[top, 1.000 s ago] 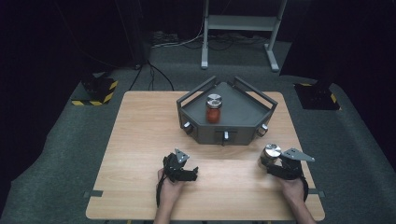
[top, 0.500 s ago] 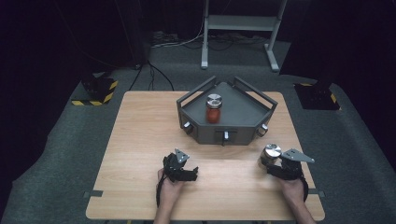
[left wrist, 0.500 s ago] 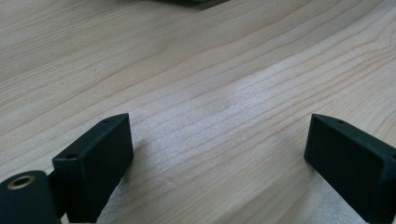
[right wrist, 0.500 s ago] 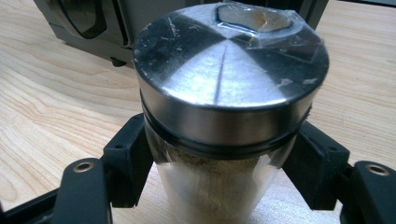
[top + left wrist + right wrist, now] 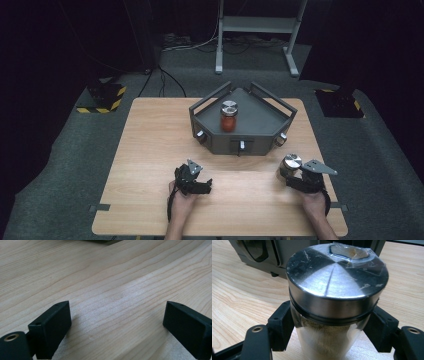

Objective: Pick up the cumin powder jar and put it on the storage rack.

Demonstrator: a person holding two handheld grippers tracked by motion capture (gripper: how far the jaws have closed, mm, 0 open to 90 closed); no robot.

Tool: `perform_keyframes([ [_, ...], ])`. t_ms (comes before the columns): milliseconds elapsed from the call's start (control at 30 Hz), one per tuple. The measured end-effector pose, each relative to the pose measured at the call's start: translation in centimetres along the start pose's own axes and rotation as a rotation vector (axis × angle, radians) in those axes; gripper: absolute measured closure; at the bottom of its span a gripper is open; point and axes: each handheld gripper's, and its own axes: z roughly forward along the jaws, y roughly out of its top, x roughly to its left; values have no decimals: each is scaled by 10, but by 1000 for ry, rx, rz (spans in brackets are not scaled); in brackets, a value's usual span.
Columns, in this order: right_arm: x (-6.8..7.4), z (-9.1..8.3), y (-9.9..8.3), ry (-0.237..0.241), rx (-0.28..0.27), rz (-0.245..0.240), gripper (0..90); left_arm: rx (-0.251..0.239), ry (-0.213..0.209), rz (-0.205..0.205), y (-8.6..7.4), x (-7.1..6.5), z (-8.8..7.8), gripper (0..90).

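Upright jar, R gripper clamped on

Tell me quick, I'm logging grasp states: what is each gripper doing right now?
Left gripper: open, nothing between its jaws, over bare table.
Right gripper: shut on the pale-filled jar with a metal lid.

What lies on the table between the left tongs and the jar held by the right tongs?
Nothing: bare wood separates the left tongs from the jar in the high view.
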Motion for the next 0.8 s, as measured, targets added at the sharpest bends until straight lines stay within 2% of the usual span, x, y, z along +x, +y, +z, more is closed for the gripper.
perform_keyframes([
  [467,-5,-8,6,28,-15,3,310,0,0,0,0,0,0,81],
  [800,-3,-19,20,49,-30,-53,310,0,0,0,0,0,0,81],
])
